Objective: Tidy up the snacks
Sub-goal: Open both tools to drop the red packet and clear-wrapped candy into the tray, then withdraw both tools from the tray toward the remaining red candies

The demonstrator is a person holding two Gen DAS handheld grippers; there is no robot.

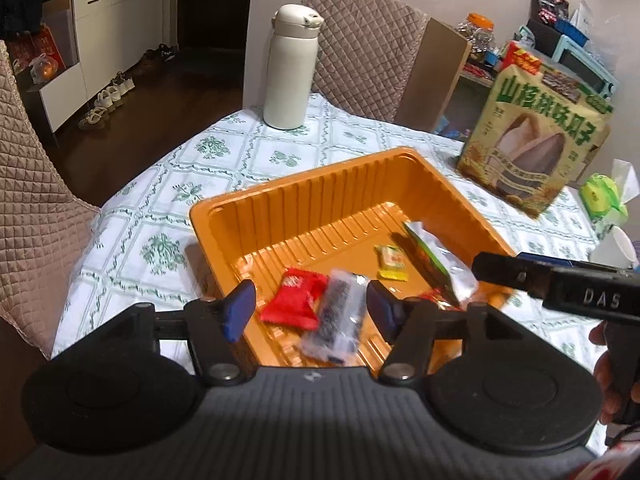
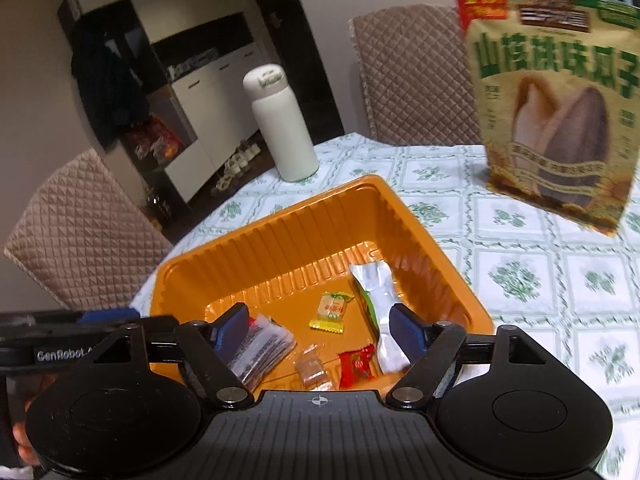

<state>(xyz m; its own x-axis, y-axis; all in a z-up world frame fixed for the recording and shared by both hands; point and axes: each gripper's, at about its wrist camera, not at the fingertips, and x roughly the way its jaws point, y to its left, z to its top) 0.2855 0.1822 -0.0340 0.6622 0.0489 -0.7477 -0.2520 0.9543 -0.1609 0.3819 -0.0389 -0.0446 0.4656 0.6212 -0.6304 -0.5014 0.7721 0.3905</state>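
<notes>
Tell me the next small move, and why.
Probably lift the right gripper clear and turn toward the sunflower seed bag, which stands on the tablecloth outside the orange tray. Both grippers are open and hold nothing; the small packets already lie in the tray.

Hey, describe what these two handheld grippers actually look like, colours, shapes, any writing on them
Both match: the left gripper and right gripper have matte black bodies with ribbed grey centre panels, two round black discs at the sides, black linkage arms with silver pivot bolts, and blue pads on the fingers. Seen side-on, one reads "DAS", the other "GenRobot.A". No cables or sleeves are visible; only bare skin at the frame edges.
</notes>
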